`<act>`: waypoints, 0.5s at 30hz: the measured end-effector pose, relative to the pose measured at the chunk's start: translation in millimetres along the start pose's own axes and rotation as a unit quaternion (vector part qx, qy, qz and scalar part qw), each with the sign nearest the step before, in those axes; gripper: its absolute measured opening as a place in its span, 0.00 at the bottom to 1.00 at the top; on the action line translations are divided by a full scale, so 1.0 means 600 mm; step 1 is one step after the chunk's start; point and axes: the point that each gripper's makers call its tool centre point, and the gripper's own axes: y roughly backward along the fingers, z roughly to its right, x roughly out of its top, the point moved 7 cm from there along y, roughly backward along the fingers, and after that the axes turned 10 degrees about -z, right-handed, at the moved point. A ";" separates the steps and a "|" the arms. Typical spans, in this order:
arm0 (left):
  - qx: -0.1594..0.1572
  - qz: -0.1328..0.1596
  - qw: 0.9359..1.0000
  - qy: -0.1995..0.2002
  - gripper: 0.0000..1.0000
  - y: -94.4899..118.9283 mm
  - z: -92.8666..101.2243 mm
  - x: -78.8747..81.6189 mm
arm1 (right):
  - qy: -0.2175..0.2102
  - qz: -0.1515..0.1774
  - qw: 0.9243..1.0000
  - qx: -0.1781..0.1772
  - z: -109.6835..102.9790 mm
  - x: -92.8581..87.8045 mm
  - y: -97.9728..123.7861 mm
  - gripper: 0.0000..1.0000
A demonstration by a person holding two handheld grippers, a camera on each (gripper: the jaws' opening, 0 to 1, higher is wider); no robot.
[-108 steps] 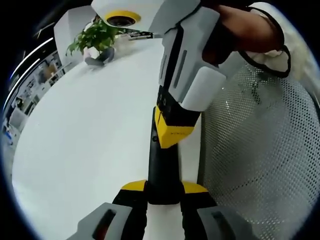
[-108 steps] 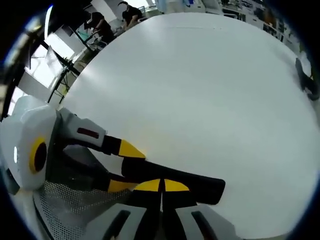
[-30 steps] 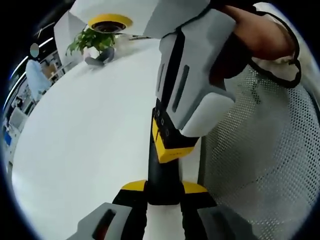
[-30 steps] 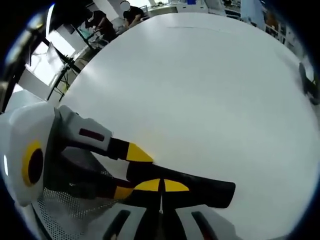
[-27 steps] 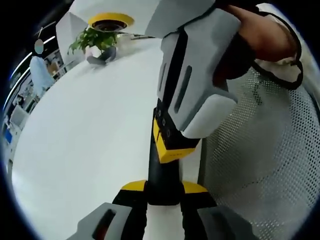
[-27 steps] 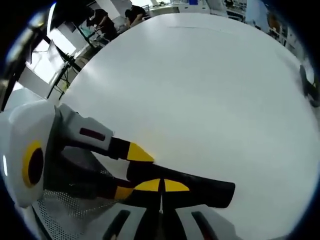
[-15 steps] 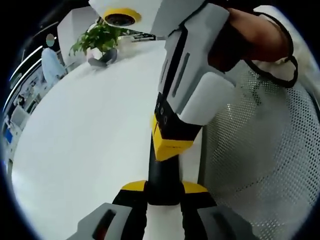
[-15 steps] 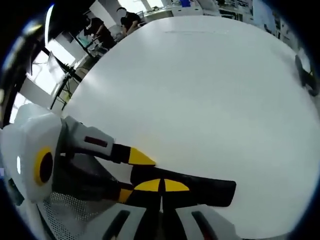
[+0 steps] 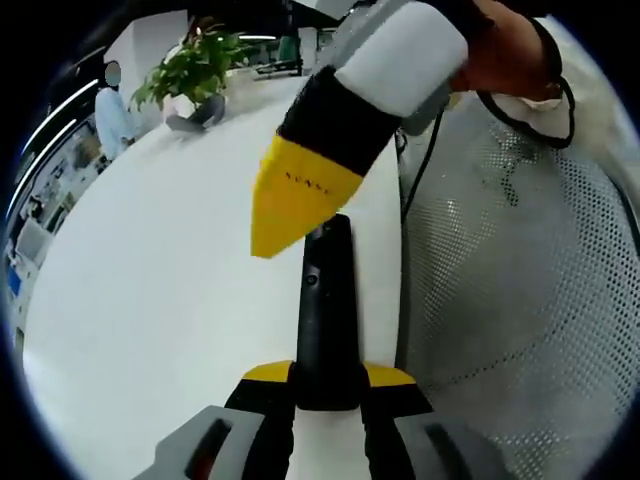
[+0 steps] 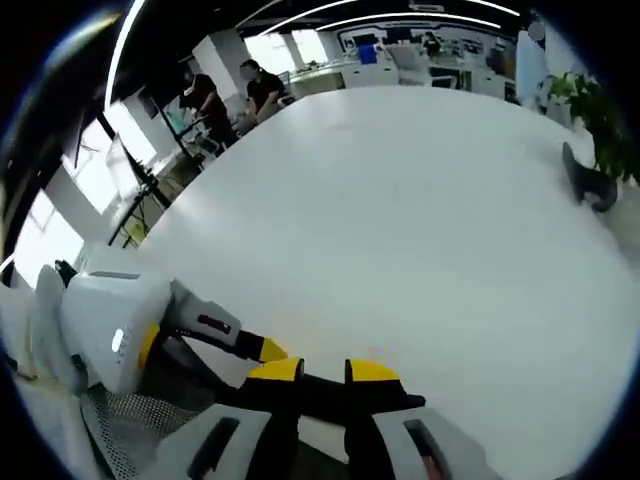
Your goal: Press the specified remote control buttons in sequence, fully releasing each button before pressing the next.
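**A:** Where is the remote control [image 9: 327, 300] sitting?

**B:** In the left gripper view it runs straight up from between the yellow-tipped jaws of the left hand-held gripper [image 9: 328, 385], which are pinched on its near end. It is a long black bar, and it lies near the desk's [image 9: 150, 290] edge, beside a white mesh chair [image 9: 520, 300].

**A:** And the other one?

**B:** The right hand-held gripper [image 9: 290, 205] comes in from the top of that view, held by a person's hand [image 9: 510, 60]. Its yellow tip hangs just above the far end of the remote, not pressing it as far as I can judge. In the right gripper view its own two yellow tips [image 10: 323, 371] stand a little apart, with nothing between them, over the dark remote [image 10: 330, 392] below.

**A:** Anything else on the desk?

**B:** A potted plant [image 9: 195, 65] at the far side, with a dark curved object [image 9: 195, 112] beside it. People [image 10: 225, 95] stand beyond the desk in the right gripper view.
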 end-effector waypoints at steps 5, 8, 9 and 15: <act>-0.014 0.001 1.000 0.009 0.24 0.001 -0.003 -0.001 | -0.009 0.062 0.998 -0.011 0.019 0.012 0.031 0.19; -0.011 0.000 1.000 -0.001 0.24 0.000 -0.005 -0.002 | 0.002 0.095 0.995 0.001 0.027 0.016 0.044 0.22; -0.011 0.000 1.000 -0.002 0.24 0.000 -0.004 -0.002 | 0.005 0.101 0.995 0.014 0.027 0.015 0.049 0.23; -0.017 -0.005 1.000 -0.008 0.24 0.002 -0.010 -0.003 | 0.019 0.125 0.992 -0.003 0.038 0.004 0.066 0.31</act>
